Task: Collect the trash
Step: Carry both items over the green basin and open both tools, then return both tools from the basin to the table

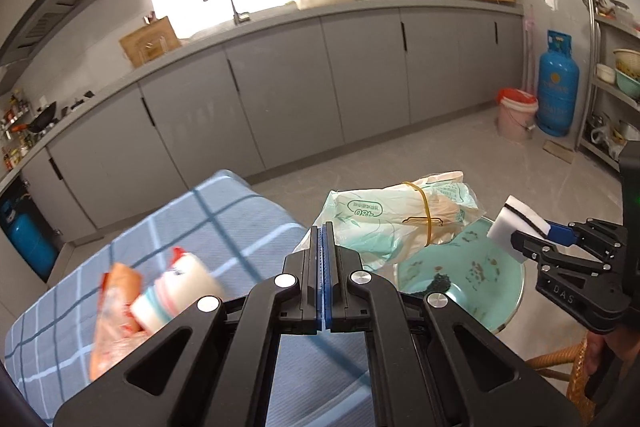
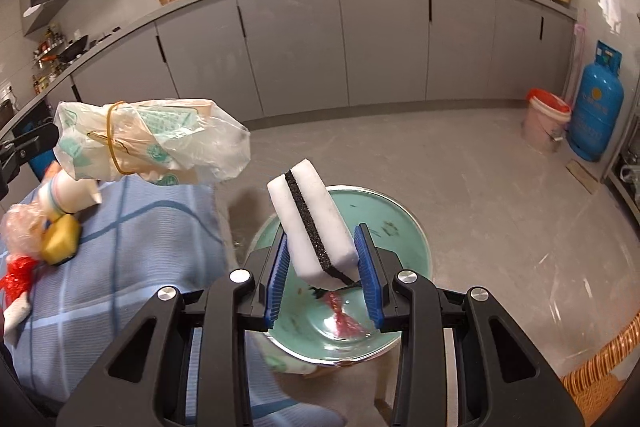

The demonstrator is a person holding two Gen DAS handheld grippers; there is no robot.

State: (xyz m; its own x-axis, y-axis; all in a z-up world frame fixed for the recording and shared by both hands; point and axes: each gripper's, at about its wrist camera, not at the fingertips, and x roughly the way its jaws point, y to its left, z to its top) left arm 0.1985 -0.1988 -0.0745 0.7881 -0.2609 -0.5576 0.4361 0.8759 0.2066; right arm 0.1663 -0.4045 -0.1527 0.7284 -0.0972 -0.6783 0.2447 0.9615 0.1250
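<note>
My left gripper is shut on a crumpled green-and-white plastic bag bound with a yellow rubber band, held in the air past the table's edge; the bag also shows in the right wrist view. My right gripper is shut on a white sponge with a black stripe, held above a teal bin. From the left wrist view the sponge and right gripper hang over the bin. Red and dark scraps lie inside the bin.
A blue checked tablecloth carries more trash: an orange wrapper, a white bottle, a yellow sponge and red plastic. A wicker chair stands at the right. A pink bucket and blue gas cylinder stand by the grey cabinets.
</note>
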